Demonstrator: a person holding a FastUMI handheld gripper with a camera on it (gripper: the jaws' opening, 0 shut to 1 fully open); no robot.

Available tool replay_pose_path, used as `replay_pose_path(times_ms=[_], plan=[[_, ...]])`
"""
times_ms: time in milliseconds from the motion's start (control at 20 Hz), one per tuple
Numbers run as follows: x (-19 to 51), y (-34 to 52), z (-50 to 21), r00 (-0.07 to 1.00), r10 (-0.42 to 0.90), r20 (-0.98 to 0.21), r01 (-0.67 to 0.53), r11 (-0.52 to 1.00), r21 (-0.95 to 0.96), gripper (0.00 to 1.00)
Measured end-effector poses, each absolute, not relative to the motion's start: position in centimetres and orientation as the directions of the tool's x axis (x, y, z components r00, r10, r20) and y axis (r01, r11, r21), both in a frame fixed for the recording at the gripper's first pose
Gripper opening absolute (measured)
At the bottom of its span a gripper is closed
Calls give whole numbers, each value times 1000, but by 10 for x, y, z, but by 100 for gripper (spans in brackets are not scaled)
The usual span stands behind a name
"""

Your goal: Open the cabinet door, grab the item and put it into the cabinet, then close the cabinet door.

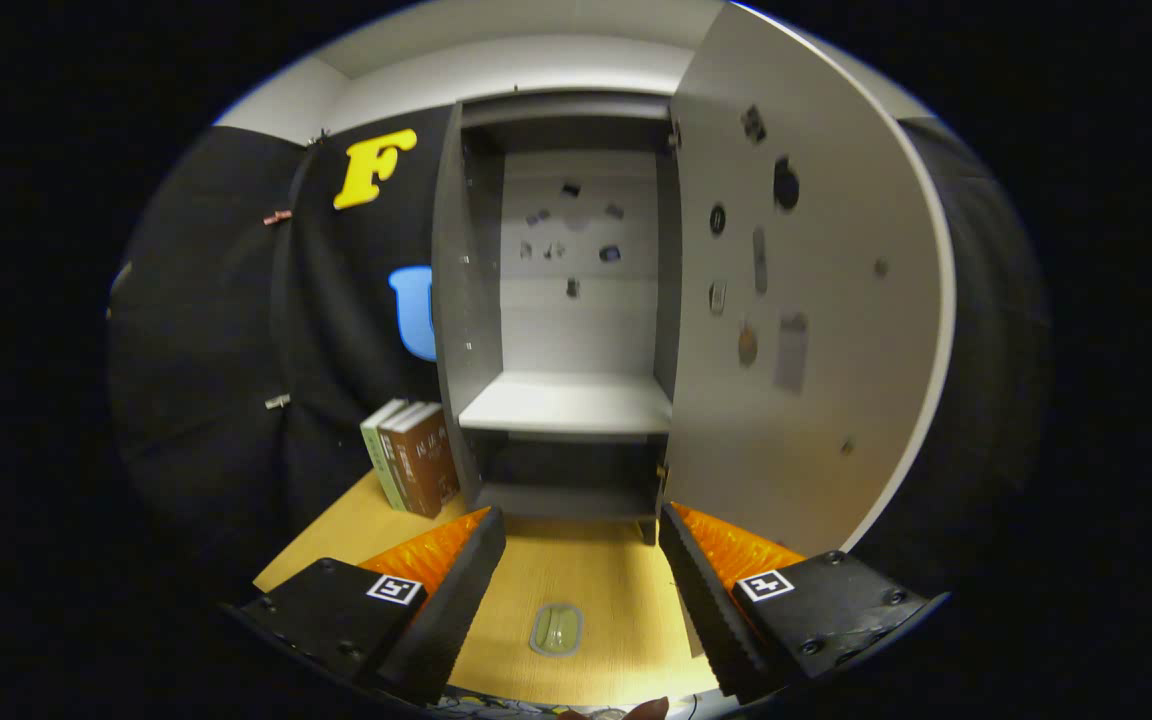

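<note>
Before open cabinet [566, 400]: hand-held gripper [581, 525] agape

surface [576, 580]: wooden, carrying cabinet [561, 400] | books [414, 455] standing beside cabinet | small oval object [556, 630] lying between gripper [581, 535] fingers, spread apart

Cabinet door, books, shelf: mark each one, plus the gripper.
cabinet door [816, 330], gripper view: inner face, swung open.
books [416, 460], gripper view: brown cover.
shelf [568, 402], gripper view: top surface.
gripper [581, 530], gripper view: open gap between fingers.
</note>
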State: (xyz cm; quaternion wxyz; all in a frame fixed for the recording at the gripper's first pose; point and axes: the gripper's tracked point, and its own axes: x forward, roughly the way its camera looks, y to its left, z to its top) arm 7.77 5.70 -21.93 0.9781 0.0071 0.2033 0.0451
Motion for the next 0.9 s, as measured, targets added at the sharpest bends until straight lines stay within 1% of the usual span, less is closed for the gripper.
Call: replay_pose_path(times_ms=[150,350,450,700,750,800,850,900], plan=[[80,59,-303,836,100,-539,-58,994,94,98],[84,67,-408,731,94,-676,-20,993,116,99],[86,74,-448,684,101,-723,-17,992,123,99],[94,93,-527,599,102,-794,-49,995,92,98],[97,94,-545,579,90,-811,-45,996,78,95],[99,96,-560,558,85,-825,-43,996,74,86],[98,100,-572,539,86,-838,-46,996,73,81],[99,101,-581,528,79,-846,-51,997,62,72]])
